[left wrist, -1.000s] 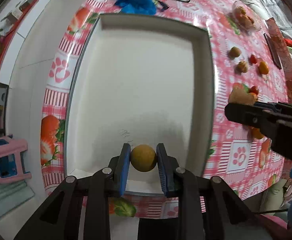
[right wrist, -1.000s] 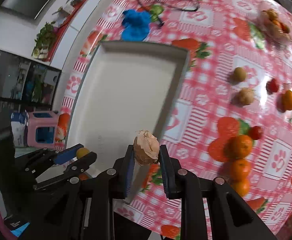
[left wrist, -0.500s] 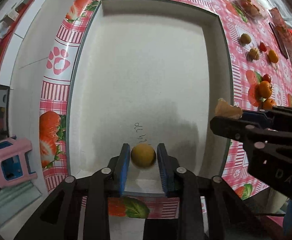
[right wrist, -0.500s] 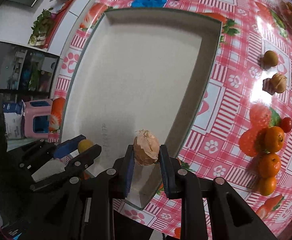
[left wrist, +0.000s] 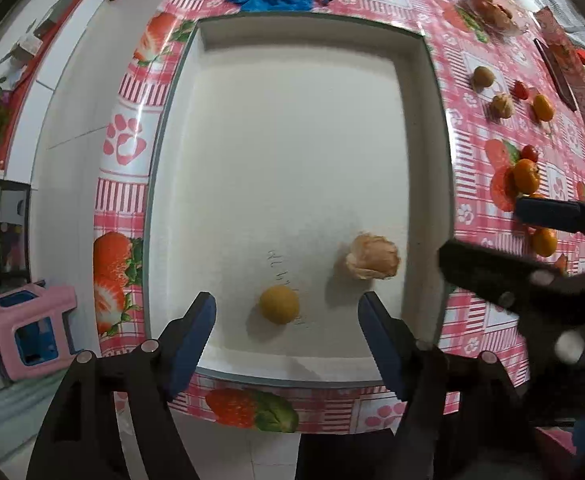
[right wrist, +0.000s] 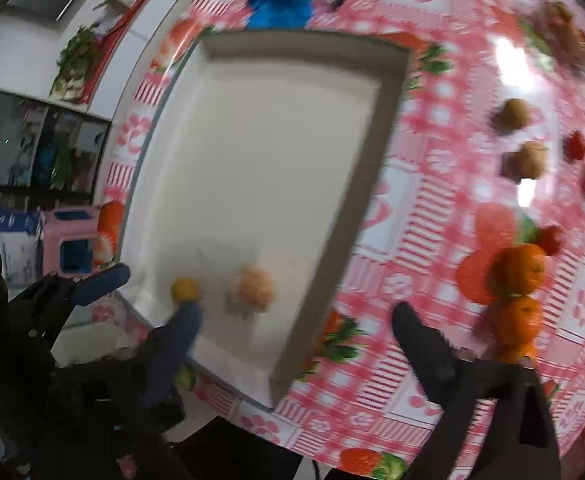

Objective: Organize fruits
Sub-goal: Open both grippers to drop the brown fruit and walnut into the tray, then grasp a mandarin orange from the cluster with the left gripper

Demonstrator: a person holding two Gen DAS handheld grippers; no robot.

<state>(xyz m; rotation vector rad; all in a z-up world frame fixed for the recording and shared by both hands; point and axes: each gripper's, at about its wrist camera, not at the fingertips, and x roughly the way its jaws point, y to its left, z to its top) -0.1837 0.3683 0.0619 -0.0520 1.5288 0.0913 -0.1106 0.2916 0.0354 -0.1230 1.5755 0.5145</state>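
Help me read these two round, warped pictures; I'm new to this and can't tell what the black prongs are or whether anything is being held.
The prongs are two hand-held grippers, each with a wide-angle camera looking along its fingers, so each picture is one gripper's own view.

In the left view, the left gripper points down into a white tray. Its jaws have just been opening: the small yellow fruit lies between them on the tray floor, untouched. Beside it lies a papery-husked fruit.

The right view is blurred. The right gripper has also just been opening; its jaws stand wide and empty.

So nothing is held. Outside the tray, on the pink checked tablecloth, wait oranges, small red fruits and brownish ones.
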